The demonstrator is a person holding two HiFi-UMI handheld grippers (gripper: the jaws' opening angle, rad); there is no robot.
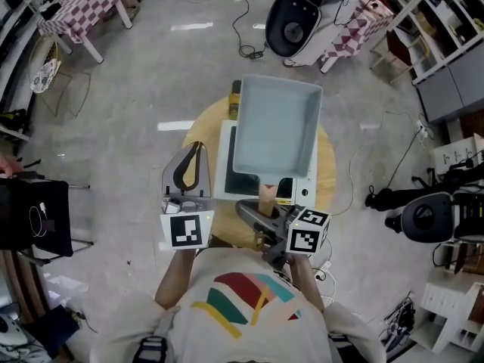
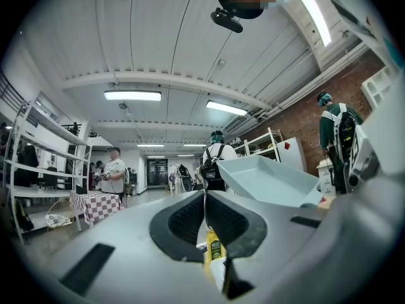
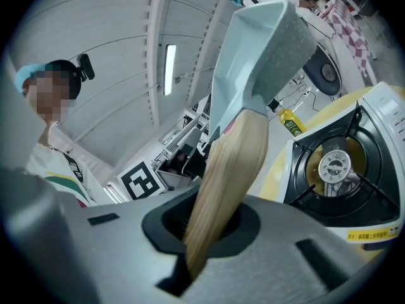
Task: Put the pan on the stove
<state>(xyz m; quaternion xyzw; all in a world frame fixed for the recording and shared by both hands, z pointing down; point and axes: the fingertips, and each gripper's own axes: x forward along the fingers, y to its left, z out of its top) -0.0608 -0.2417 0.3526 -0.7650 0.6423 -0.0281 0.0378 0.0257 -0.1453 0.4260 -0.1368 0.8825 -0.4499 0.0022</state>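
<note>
Close in, the right gripper is over the near edge of the round table. Its jaws are clamped almost fully together on the wooden handle of the pale blue square pan. In the right gripper view the handle rises out of the pads and the pan hangs tilted in the air, apart from the burner of the stove below it. The left gripper hovers at the table's left edge, just beside the stove's left side; in its own view the left gripper has its jaws closed together with nothing between them.

From the head view the pan covers most of the stove, so only the stove's left strip and near right corner show. The stove sits mid-table, and a rim of bare wood runs round it on the left, right and far sides. A yellow bottle stands at the far edge, just past the pan's far left corner.

Beyond the table, grey floor shows on the left. A cable trails across the far floor between a checked-cloth table at far left and a black chair.
</note>
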